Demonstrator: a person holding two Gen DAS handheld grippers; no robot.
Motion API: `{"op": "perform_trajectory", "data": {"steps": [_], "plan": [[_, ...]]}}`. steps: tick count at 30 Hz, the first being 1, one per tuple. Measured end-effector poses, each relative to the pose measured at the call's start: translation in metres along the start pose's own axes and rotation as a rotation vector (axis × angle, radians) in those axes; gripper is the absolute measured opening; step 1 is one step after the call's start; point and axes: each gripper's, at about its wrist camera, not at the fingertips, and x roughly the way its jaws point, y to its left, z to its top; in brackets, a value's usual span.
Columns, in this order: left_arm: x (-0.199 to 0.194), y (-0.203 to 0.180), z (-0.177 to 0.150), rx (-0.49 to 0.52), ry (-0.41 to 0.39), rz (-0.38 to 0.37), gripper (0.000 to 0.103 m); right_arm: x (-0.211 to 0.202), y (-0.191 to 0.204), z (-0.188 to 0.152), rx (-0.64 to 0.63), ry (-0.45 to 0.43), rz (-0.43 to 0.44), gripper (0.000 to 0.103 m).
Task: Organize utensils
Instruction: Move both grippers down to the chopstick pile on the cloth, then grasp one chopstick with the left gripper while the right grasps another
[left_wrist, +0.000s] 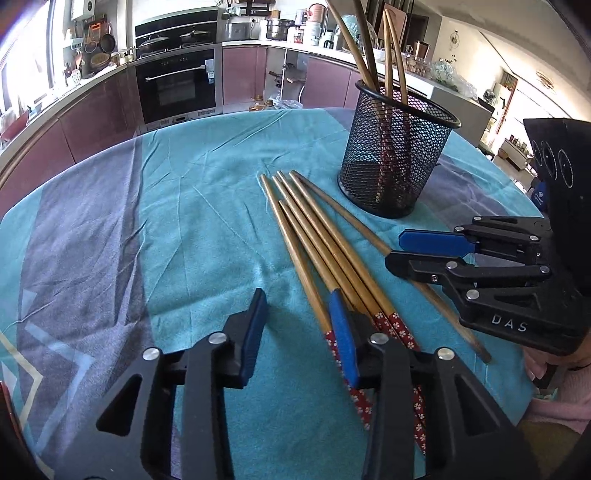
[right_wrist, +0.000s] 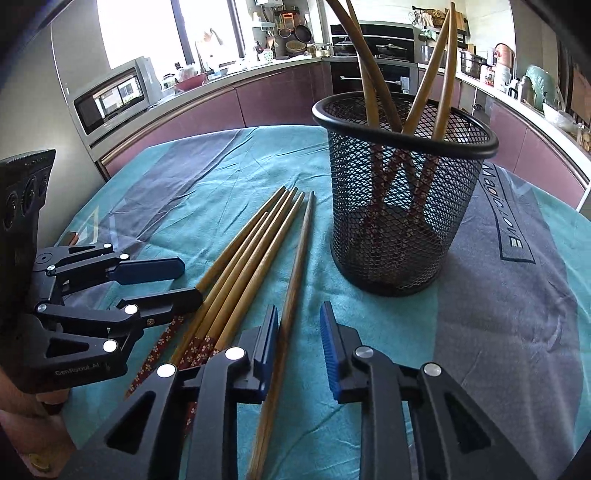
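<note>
Both grippers sit low over the table, jaws apart and clamped on nothing. Seen from its own camera, the left gripper (left_wrist: 301, 332) has matte black fingers faced with ribbed blue pads; its left pad stands over bare cloth, while its right pad (left_wrist: 343, 332) lies over the leftmost chopstick of the bundle, so one stick at most sits in the gap and no pad presses on it.

From the right wrist camera, the right gripper (right_wrist: 299, 350) straddles a single plain brown chopstick (right_wrist: 291, 288) that lies slightly apart from the rest; the stick runs between the two blue pads, close to the left one (whether it touches I cannot tell), with a clear gap on the right side.

Loose chopsticks (left_wrist: 325, 243) lie in a fan on the cloth, slim round wooden rods of golden-brown with narrow tips pointing toward the far side and square-ish handles wrapped in red with small white flowers. Just beyond their tips stands a black wire-mesh cup (left_wrist: 395, 155), round, slightly tapered, with a smooth rolled rim; several more chopsticks (right_wrist: 373, 92) lean inside it, red handles down and tips up, crossing each other.

Covering the table is a creased teal cloth (left_wrist: 184, 221) with grey-violet bands and a printed word. A person's hand (right_wrist: 33, 424) shows at the left gripper's handle.
</note>
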Motion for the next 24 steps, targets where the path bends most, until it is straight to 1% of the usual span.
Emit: {"op": "perform_trajectory", "data": {"steps": [1, 2, 5, 6, 8, 13, 16, 20, 24], "plan": [[0.000, 0.000, 0.000, 0.000, -0.001, 0.007, 0.028, 0.000, -0.001, 0.000, 0.010, -0.001, 0.006, 0.018], [0.001, 0.002, 0.001, -0.007, 0.000, 0.009, 0.027, 0.000, -0.003, 0.000, 0.024, -0.002, 0.013, 0.017], [0.001, 0.006, 0.002, -0.033, 0.004, 0.001, 0.019, 0.001, -0.008, -0.001, 0.060, -0.006, 0.037, 0.011], [0.002, 0.008, 0.003, -0.042, 0.004, 0.001, 0.015, 0.001, -0.009, -0.001, 0.073, -0.006, 0.053, 0.007], [0.002, 0.012, 0.003, -0.071, 0.006, -0.006, 0.009, 0.000, -0.013, -0.002, 0.102, -0.010, 0.068, 0.007], [0.000, 0.018, 0.002, -0.134, -0.008, -0.014, 0.008, -0.004, -0.018, -0.005, 0.141, -0.026, 0.084, 0.006], [-0.005, 0.020, 0.000, -0.159, -0.023, -0.032, 0.008, -0.011, -0.019, -0.007, 0.141, -0.046, 0.098, 0.006], [-0.009, 0.016, -0.005, -0.152, -0.025, -0.068, 0.008, -0.019, -0.016, -0.008, 0.123, -0.059, 0.136, 0.006], [-0.011, 0.011, -0.010, -0.135, -0.010, -0.092, 0.008, -0.017, -0.009, -0.009, 0.096, -0.043, 0.150, 0.006]]}}
